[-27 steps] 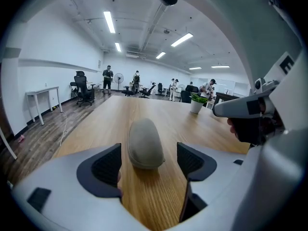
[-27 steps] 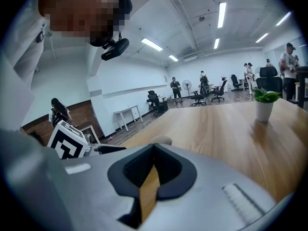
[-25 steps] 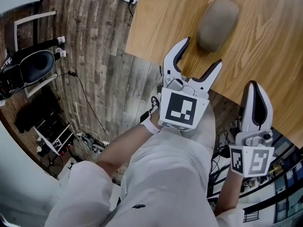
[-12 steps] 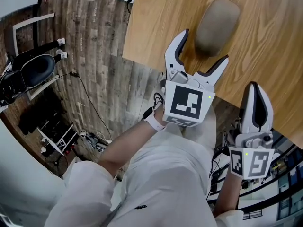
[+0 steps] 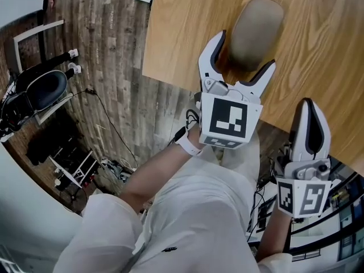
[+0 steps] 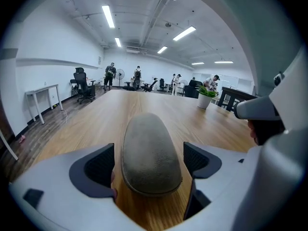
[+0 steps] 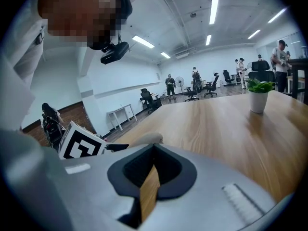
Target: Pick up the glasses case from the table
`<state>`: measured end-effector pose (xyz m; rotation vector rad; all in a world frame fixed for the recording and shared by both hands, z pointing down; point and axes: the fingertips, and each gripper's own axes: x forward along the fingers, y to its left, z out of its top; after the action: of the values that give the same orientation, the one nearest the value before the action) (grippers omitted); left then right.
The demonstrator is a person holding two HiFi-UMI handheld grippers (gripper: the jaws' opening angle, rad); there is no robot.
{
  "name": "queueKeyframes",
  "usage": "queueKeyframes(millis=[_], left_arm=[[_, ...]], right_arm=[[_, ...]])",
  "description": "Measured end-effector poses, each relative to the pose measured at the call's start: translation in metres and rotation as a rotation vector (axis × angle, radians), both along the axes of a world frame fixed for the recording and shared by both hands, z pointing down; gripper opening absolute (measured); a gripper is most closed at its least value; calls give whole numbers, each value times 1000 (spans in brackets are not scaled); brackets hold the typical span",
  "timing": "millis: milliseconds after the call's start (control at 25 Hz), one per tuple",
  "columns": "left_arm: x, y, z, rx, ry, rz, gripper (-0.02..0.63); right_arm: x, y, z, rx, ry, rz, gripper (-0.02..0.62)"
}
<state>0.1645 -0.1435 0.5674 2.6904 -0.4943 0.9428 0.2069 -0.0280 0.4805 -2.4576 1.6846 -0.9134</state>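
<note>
Wooden table (image 5: 318, 50) bears the grey glasses case (image 5: 256, 30) near its edge, not yet lifted. Left gripper (image 5: 245, 51), jaws just opened wide, straddles its near end, seemingly untouching; clamping and lifting remain. Right gripper (image 5: 307, 106) waits, jaws together.

The glasses case (image 5: 256, 30) has a matt, napped, suede-like covering. The counter (image 5: 187, 27) is light wood, grain visible, smooth satin finish. The left hand-held gripper (image 5: 244, 51) is smooth white plastic with dark textured pads (image 6: 98, 166). The floor (image 5: 108, 38), left, is weathered wood planking.
</note>
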Motion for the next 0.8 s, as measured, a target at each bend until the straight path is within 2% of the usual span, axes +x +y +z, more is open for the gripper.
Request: queueKeyframes(millis=[800], left_arm=[[20,-5,24,46,-91,-3,430]], right_arm=[[1,8,7,-9,-12,29,11]])
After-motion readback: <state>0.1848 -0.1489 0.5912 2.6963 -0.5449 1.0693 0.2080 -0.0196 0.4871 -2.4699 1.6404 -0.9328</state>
